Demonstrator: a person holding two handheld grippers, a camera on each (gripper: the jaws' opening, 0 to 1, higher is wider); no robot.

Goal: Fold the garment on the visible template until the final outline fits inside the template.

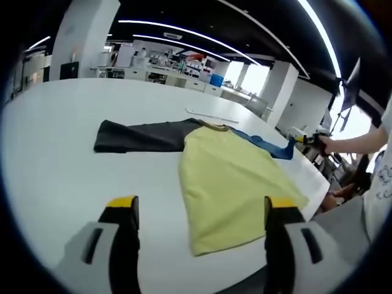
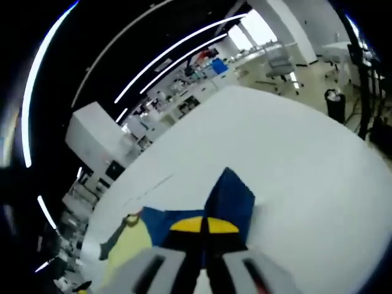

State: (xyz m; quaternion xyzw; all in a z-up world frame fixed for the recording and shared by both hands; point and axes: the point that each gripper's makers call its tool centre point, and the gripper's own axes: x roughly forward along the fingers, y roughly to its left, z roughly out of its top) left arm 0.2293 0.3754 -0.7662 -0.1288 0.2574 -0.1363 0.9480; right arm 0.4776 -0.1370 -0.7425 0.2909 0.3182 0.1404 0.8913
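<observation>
A shirt lies flat on the white table (image 1: 61, 153), with a yellow body (image 1: 229, 184), a dark grey sleeve (image 1: 138, 136) spread to the left and a blue sleeve (image 1: 269, 144) to the right. My left gripper (image 1: 202, 205) hovers open above the shirt's near hem, holding nothing. At the blue sleeve's far end is my right gripper (image 1: 308, 139), held by a person's hand. In the right gripper view the right gripper (image 2: 204, 225) is shut on the blue sleeve (image 2: 231, 195), with the yellow body (image 2: 130, 244) to its left.
A thin pale line (image 1: 211, 115) marks the table beyond the collar. The table edge (image 1: 306, 177) runs close along the shirt's right side, where the person (image 1: 373, 184) stands. Desks, columns and chairs fill the room behind.
</observation>
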